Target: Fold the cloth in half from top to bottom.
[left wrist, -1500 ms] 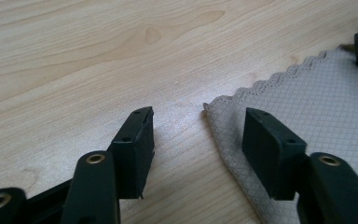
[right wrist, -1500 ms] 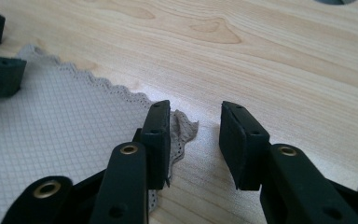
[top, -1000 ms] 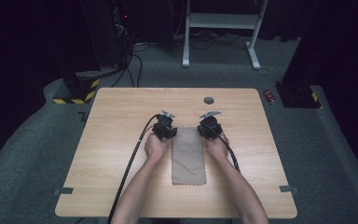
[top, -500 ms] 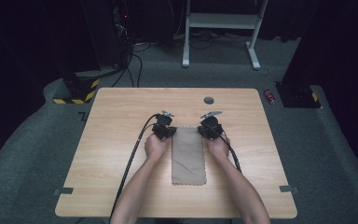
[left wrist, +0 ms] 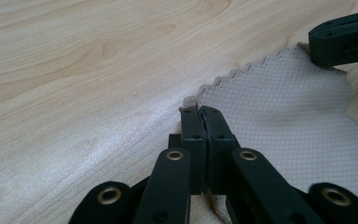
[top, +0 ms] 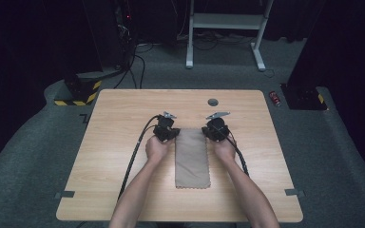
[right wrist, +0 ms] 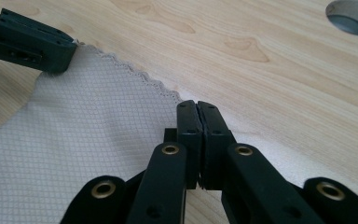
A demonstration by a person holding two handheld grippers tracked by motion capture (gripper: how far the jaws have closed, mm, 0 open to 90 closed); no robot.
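Note:
A taupe cloth [top: 192, 159] with a fine grid weave lies flat as a long rectangle in the middle of the wooden table [top: 114, 142]. My left gripper [top: 166, 132] sits at the cloth's far left corner. In the left gripper view its jaws are shut on that scalloped corner [left wrist: 199, 111]. My right gripper [top: 215, 129] is at the far right corner, and the right gripper view shows it shut on the cloth's edge [right wrist: 197, 105]. Each gripper view also shows the other gripper's black jaw at the opposite corner, the right one [left wrist: 345, 39] and the left one [right wrist: 28, 44].
A round cable hole [top: 212, 101] is in the tabletop just beyond the grippers. Bare wood lies on both sides of the cloth. Black cables [top: 133, 156] trail back from the grippers along the forearms. A white desk frame [top: 223, 28] stands on the floor beyond the table.

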